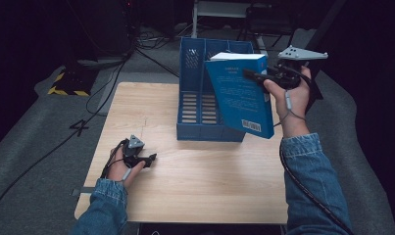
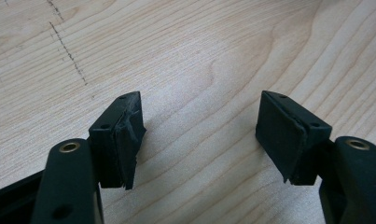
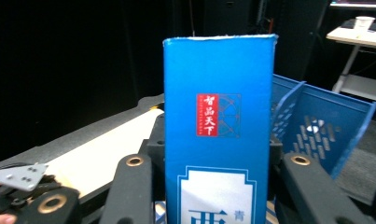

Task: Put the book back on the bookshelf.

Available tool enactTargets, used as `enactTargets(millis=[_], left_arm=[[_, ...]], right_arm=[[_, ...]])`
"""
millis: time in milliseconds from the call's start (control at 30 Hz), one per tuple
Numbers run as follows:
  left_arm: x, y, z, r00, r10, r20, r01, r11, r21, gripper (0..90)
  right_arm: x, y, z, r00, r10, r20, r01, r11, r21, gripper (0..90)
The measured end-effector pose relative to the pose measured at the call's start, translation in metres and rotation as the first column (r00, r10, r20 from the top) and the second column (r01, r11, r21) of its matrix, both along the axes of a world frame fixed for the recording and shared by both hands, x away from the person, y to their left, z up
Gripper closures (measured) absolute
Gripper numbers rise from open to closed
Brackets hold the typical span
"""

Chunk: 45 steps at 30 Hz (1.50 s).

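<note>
I hold a blue book [image 1: 239, 95] in my right hand-held gripper [image 1: 254, 76]. The jaws pinch its spine, one on each side, and the book is up in the air, tilted, at the upper right of the high view. It hangs just in front of the blue file rack [image 1: 195, 98], which stands on the tabletop [image 1: 195, 181]. In the right gripper view the book [image 3: 218, 126] fills the middle. My left hand-held gripper [image 1: 148, 159] rests low at the lower left, jaws apart, with nothing between them but bare wood [image 2: 199, 70].
</note>
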<state>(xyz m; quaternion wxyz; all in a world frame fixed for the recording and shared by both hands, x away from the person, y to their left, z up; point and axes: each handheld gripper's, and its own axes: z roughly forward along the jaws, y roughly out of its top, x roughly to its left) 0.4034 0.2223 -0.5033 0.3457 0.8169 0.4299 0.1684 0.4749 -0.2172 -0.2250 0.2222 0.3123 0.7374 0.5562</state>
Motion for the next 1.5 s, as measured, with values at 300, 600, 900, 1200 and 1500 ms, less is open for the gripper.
enactTargets(millis=[300, 600, 900, 1200, 1500], left_arm=[[0.0, -0.001, 0.0, 1.0, 0.004, 0.0, -0.004, 1.0, -0.003, 32.5], [0.0, -0.001, 0.0, 1.0, 0.006, 0.001, -0.006, 1.0, -0.002, 32.5], [-0.001, -0.001, 0.0, 1.0, 0.008, 0.002, -0.008, 1.0, -0.001, 32.5], [-0.001, -0.001, 0.0, 1.0, 0.008, 0.003, -0.008, 1.0, 0.002, 32.5], [-0.001, -0.001, 0.0, 1.0, 0.008, 0.006, -0.008, 1.0, 0.005, 32.5]], right_arm=[[0.024, -0.013, -0.002, 0.9987, -0.049, -0.011, 0.05, 0.998, 0.035, 61.5], [0.042, -0.028, -0.003, 0.9956, -0.089, -0.028, 0.092, 0.991, 0.102, 61.5], [0.056, -0.053, -0.015, 0.9876, -0.148, -0.052, 0.155, 0.971, 0.18, 61.4], [0.071, -0.059, -0.017, 0.9728, -0.213, -0.091, 0.226, 0.958, 0.177, 61.4], [0.084, -0.031, -0.007, 0.9532, -0.279, -0.117, 0.294, 0.944, 0.15, 61.4]])
